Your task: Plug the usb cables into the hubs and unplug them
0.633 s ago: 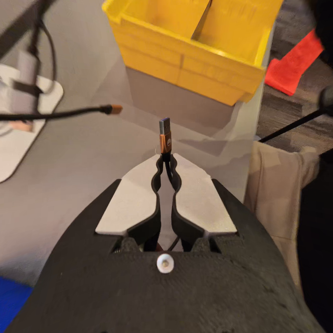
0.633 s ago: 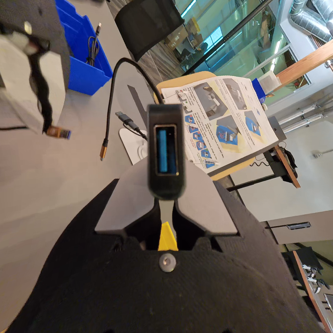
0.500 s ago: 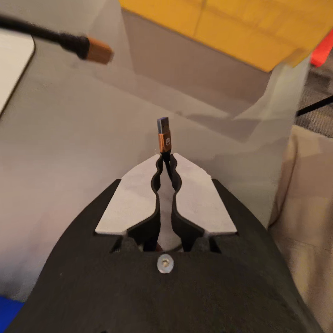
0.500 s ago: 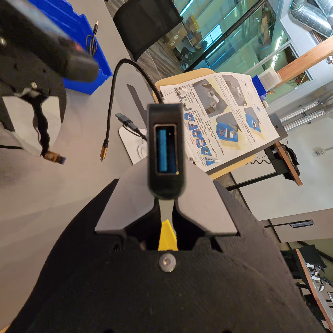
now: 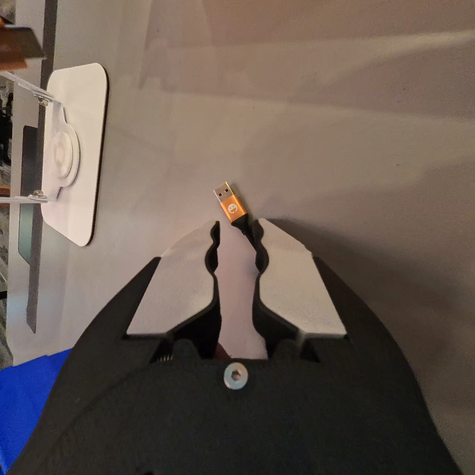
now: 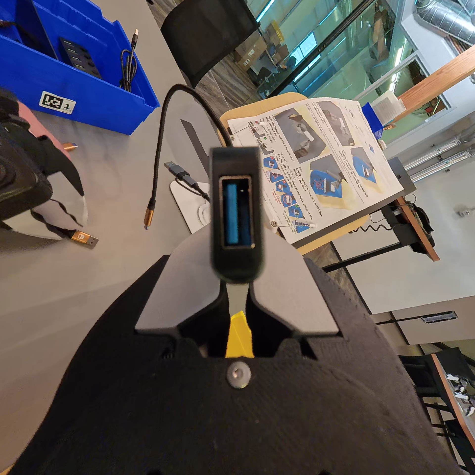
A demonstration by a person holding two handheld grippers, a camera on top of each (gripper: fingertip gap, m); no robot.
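Observation:
My left gripper (image 5: 237,222) is open, low over the grey table. An orange USB-A plug (image 5: 230,203) lies on the table just past its fingertips, and its black cable rests against the right finger. The right wrist view shows this gripper (image 6: 74,226) at the left with the plug (image 6: 84,238) lying flat. My right gripper (image 6: 236,272) is shut on a black hub (image 6: 236,213), held up with its blue port facing the camera. A black braided cable with an orange end (image 6: 150,213) hangs from behind the hub.
A blue bin (image 6: 84,102) at the far left holds another hub and cables. A white stand base (image 5: 74,154) lies left of my left gripper. A second orange plug (image 6: 70,147) lies on the table. An instruction sheet (image 6: 321,164) and a black chair (image 6: 205,33) stand beyond. There is about 25 cm between the tips of the two grippers.
My left gripper has come down to the table, turned away from the yellow bin and opened, letting go of the orange plug's cable. My right gripper still holds the hub.

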